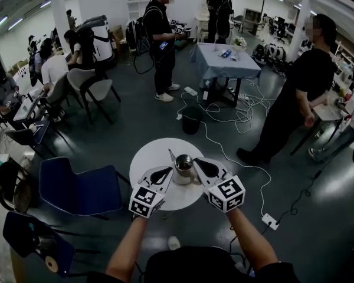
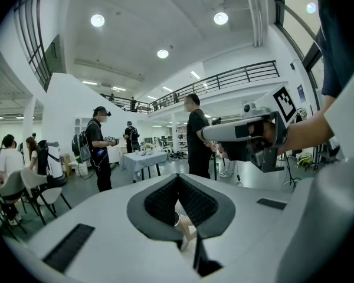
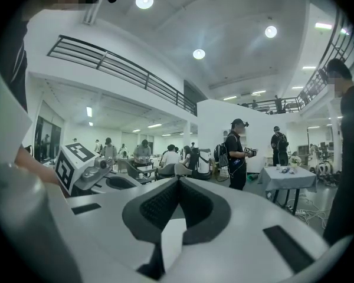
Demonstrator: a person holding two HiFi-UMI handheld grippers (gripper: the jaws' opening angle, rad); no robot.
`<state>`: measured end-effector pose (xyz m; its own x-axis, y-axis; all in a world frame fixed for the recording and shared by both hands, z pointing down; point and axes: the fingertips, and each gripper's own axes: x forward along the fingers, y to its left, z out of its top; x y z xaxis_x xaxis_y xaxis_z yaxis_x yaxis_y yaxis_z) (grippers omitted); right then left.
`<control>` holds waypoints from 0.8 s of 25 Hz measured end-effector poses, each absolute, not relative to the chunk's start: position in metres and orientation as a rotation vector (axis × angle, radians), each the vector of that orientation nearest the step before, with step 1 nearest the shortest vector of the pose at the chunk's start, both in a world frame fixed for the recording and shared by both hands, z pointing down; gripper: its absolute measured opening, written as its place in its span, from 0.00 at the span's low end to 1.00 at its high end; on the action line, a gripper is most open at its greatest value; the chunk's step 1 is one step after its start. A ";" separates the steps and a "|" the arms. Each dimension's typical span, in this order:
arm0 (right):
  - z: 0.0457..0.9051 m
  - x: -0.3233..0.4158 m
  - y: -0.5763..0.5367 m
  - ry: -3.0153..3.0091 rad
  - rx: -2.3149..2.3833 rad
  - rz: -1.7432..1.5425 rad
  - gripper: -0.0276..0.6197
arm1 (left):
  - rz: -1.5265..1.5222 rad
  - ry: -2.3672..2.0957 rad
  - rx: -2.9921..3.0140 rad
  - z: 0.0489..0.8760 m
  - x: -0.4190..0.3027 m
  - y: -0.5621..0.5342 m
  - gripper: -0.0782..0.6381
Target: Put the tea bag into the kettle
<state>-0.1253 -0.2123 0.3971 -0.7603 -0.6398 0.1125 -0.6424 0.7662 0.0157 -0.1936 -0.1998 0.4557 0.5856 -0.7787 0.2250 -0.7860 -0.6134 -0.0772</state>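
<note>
A small steel kettle stands in the middle of a round white table, its top open and its spout pointing to the far left. My left gripper is just left of the kettle with its jaws together. My right gripper is just right of the kettle, jaws also together. Both point level, out into the room. A small pale scrap shows in the gap behind the left jaw tips; I cannot tell what it is. No tea bag shows clearly in any view.
A blue chair stands left of the table, with dark chairs further left. A cable and power strip lie on the floor to the right. Several people stand or sit around the room, and a cloth-covered table is further back.
</note>
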 end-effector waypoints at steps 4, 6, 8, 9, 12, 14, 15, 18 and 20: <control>0.394 -0.098 -0.192 -2.854 1.034 0.032 0.07 | 0.375 -1.371 2.781 0.450 -0.164 -0.181 0.13; 0.393 -0.084 -0.183 -2.857 1.031 0.034 0.07 | 0.369 -1.379 2.782 0.447 -0.152 -0.172 0.13; 0.393 -0.073 -0.173 -2.858 1.028 0.034 0.07 | 0.363 -1.384 2.785 0.443 -0.140 -0.162 0.13; 0.392 -0.068 -0.168 -2.859 1.028 0.033 0.07 | 0.361 -1.384 2.787 0.442 -0.135 -0.157 0.13; 0.390 -0.054 -0.151 -2.865 1.028 0.032 0.07 | 0.359 -1.385 2.793 0.437 -0.120 -0.140 0.13; 0.387 -0.044 -0.140 -2.868 1.021 0.028 0.07 | 0.352 -1.390 2.794 0.433 -0.110 -0.129 0.13; 0.386 -0.040 -0.135 -2.869 1.019 0.026 0.07 | 0.350 -1.391 2.794 0.431 -0.105 -0.124 0.13; 0.384 -0.024 -0.118 -2.875 1.024 0.031 0.07 | 0.349 -1.390 2.793 0.429 -0.090 -0.106 0.13; 0.384 -0.015 -0.106 -2.877 1.025 0.035 0.07 | 0.352 -1.392 2.793 0.429 -0.081 -0.093 0.13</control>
<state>-0.0146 -0.1057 0.3837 -0.7714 -0.6301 0.0893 -0.6321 0.7749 0.0076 -0.0810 -0.0926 0.4286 0.5820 -0.7881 0.2003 -0.7885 -0.6072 -0.0981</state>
